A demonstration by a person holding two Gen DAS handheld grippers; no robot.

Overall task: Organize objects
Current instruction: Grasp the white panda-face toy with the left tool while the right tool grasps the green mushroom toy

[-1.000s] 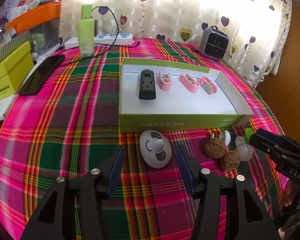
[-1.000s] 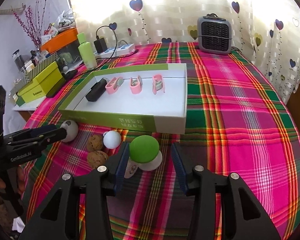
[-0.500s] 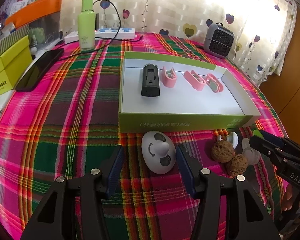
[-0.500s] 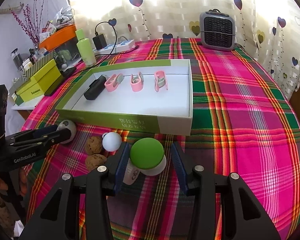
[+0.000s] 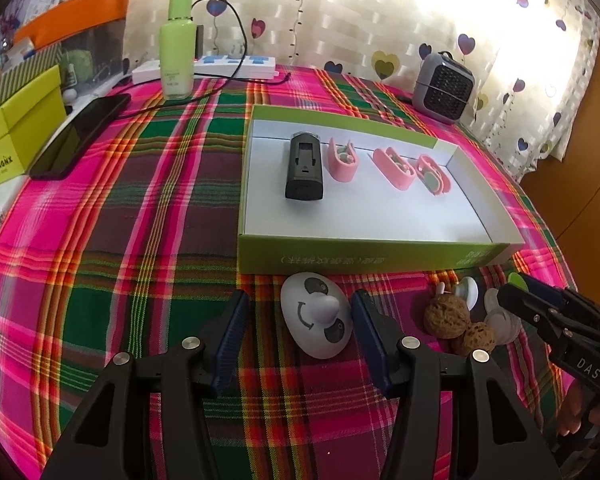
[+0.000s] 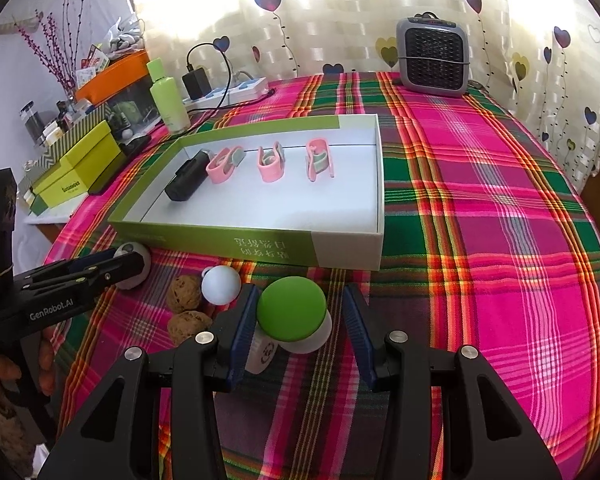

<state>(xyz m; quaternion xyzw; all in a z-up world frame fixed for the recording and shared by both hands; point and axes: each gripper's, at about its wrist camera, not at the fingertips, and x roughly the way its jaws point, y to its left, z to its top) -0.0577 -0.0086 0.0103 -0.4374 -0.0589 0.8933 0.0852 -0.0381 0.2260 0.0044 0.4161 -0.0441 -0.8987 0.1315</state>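
A white egg-shaped panda toy [image 5: 316, 316] lies on the plaid cloth between the fingers of my left gripper [image 5: 300, 300]. Those jaws are closing; the right pad is almost on the toy and a gap shows on the left. A green-capped mushroom toy [image 6: 292, 308] stands between the fingers of my right gripper [image 6: 300, 294]. These jaws are closing too; the left pad is at the cap and the right pad is clear of it. Behind both is the green-and-white box [image 5: 380, 258], which holds a black device [image 5: 304, 168] and three pink clips [image 5: 392, 168].
Two walnuts [image 6: 184, 294] and a white ball toy [image 6: 221, 285] lie between the two grippers, close to the box front. A grey heater [image 6: 432, 56], a green bottle [image 5: 176, 64], a power strip [image 5: 236, 64], a phone [image 5: 80, 136] and yellow-green boxes [image 5: 16, 136] line the back and left.
Both views have shifted slightly. Each toy stays on the cloth between its gripper's fingers, and the jaws look a touch narrower.
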